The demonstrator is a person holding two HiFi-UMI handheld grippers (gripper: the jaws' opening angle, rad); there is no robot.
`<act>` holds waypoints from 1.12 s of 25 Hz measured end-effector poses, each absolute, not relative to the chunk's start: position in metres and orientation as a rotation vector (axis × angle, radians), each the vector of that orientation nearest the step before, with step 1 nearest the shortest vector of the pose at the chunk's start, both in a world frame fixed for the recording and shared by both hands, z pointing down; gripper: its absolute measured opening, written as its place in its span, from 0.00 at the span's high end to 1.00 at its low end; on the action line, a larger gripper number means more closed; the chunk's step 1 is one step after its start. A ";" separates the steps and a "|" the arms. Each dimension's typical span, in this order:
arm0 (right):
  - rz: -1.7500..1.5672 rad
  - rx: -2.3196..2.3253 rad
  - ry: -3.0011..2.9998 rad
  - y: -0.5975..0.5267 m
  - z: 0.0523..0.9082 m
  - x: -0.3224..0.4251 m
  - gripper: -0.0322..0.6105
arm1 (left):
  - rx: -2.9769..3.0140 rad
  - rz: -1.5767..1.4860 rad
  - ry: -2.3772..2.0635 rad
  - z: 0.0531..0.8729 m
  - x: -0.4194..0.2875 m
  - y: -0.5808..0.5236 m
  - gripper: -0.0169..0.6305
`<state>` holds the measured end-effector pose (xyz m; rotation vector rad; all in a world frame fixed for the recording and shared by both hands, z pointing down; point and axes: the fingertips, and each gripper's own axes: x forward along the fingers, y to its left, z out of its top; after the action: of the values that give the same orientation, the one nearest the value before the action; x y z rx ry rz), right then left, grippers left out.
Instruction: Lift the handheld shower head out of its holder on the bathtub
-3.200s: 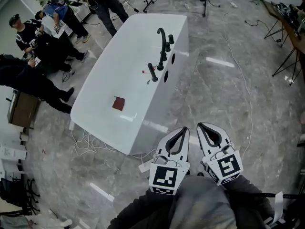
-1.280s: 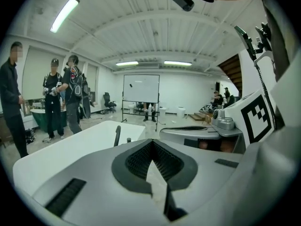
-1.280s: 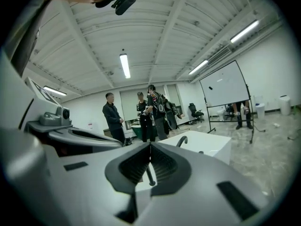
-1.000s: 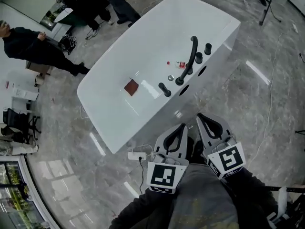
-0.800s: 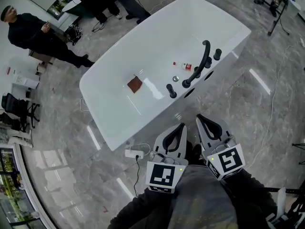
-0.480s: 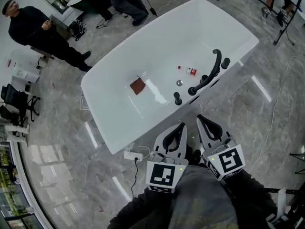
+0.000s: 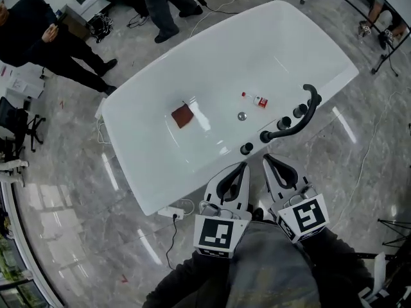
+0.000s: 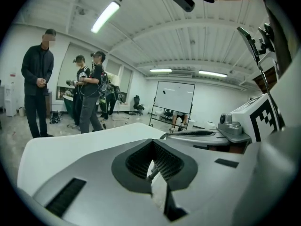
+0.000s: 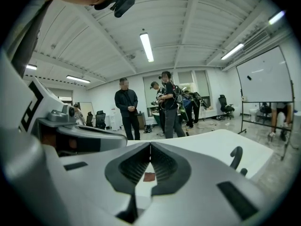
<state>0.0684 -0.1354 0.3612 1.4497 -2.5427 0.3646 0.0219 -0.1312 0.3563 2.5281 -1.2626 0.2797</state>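
White bathtub rim (image 7: 186,188) — shower head (image 7: 246,148) just beyond the left gripper (image 7: 241,166)

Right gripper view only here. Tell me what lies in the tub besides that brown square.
Observer: Head view shows a small red-labelled bottle lying on the tub floor, near the round drain.
Operator: Locate the shower head.
Observer: The black handheld shower head stands in its holder on the bathtub's near rim, just ahead of both grippers' tips.
Operator: Report the left gripper.
Observer: The left gripper is shut, with nothing held between its jaws.
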 end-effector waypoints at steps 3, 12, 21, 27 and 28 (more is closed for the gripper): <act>0.354 1.393 -2.545 -0.154 0.362 0.052 0.95 | 2.487 0.256 -1.287 0.359 0.006 -0.151 0.97; 0.315 1.284 -2.595 -0.171 0.362 0.026 0.95 | 2.412 0.233 -1.364 0.366 -0.017 -0.169 0.97; 0.314 1.150 -2.661 -0.189 0.374 0.032 0.95 | 2.340 0.279 -1.467 0.376 -0.006 -0.179 0.97; 0.326 1.074 -2.695 -0.196 0.372 0.033 0.94 | 2.312 0.292 -1.520 0.379 0.003 -0.183 0.97; 0.326 1.064 -2.700 -0.196 0.372 0.033 0.94 | 2.307 0.293 -1.525 0.381 0.005 -0.184 0.97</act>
<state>0.0330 -0.1964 0.3722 1.0636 -2.7002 0.3256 0.0046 -0.1836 0.3807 2.3070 -1.5245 0.2928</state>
